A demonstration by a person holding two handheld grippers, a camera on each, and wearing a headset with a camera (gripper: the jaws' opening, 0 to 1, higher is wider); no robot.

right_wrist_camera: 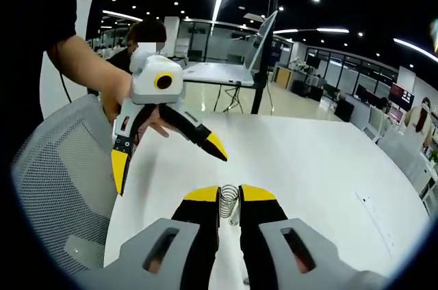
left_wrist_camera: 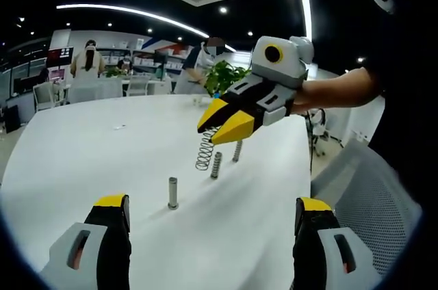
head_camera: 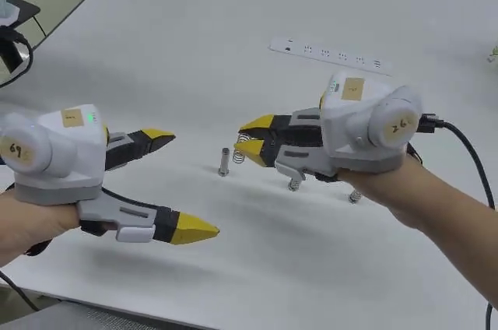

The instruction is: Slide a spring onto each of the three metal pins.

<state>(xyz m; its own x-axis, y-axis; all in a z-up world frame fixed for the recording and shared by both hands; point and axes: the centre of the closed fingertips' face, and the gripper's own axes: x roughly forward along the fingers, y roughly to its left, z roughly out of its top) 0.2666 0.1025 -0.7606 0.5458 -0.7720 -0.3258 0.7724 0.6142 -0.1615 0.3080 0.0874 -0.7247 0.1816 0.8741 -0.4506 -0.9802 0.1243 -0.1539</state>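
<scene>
Right hand-held gripper [head_camera: 250, 139] is low over the white counter [head_camera: 156, 42], its yellow-tipped jaws clamped on a loose spring [head_camera: 240, 149]. In the right gripper view we see that coil pinched upright between the two tips. In the left gripper view it hangs below the tips with its lower end close to the counter, and we cannot tell whether it touches. The bare pin [head_camera: 224, 161] stands upright on the counter just beside the loose spring and apart from it, with nothing on its shaft. A second pin [head_camera: 294, 183] and a third pin [head_camera: 355, 195] stand upright beneath the body of the right hand-held gripper, each already sleeved by a coil of its own. Left hand-held gripper [head_camera: 177, 182] is on the other side of the bare pin, near it but not touching. Its jaws are spread wide with nothing between them, and the tips point toward the pins. We note a black cable [head_camera: 459, 151] running from the rear of the right hand-held gripper. A white power strip [head_camera: 331, 54] lies flat farther back on the counter, well apart from the pins.
</scene>
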